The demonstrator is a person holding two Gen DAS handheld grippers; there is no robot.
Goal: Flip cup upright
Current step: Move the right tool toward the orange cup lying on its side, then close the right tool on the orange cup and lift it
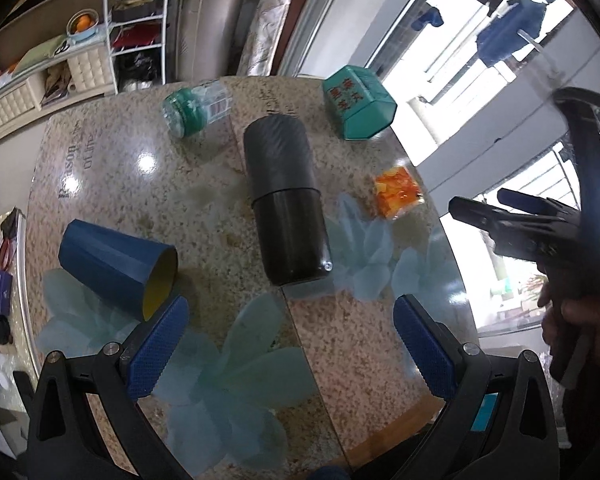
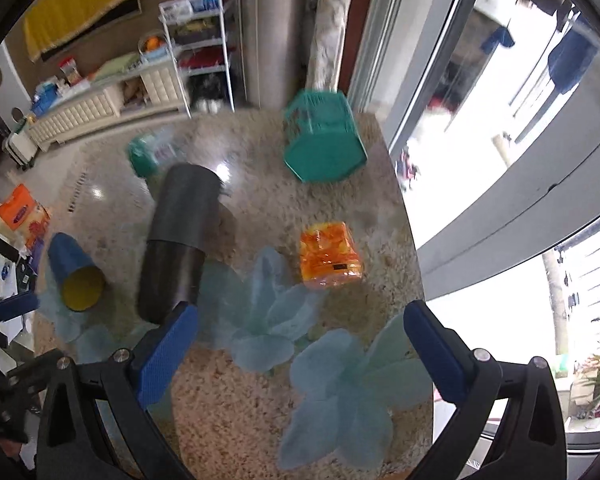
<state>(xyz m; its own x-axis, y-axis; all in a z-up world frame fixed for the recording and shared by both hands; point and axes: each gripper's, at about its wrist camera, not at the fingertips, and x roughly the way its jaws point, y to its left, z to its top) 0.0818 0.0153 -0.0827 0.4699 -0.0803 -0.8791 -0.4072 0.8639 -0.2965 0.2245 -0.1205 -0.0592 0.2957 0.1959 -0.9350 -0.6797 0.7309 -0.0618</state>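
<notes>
A blue cup with a yellow inside [image 1: 118, 266] lies on its side at the left of the stone table [image 1: 120, 152], mouth toward me. It also shows in the right wrist view [image 2: 74, 274] at the left. My left gripper [image 1: 290, 318] is open and empty above the table's near part, its left pad [image 1: 158, 346] just right of the cup's mouth. My right gripper [image 2: 300, 330] is open and empty above the table's near right; it appears in the left wrist view [image 1: 496, 206] held over the right edge.
A black cylinder flask [image 1: 286, 196] lies on its side mid-table. A green-capped jar [image 1: 196, 106] lies behind it. A green hexagonal tin [image 1: 358, 102] stands far right. An orange packet [image 1: 398, 192] lies right. Window and table edge are close on the right.
</notes>
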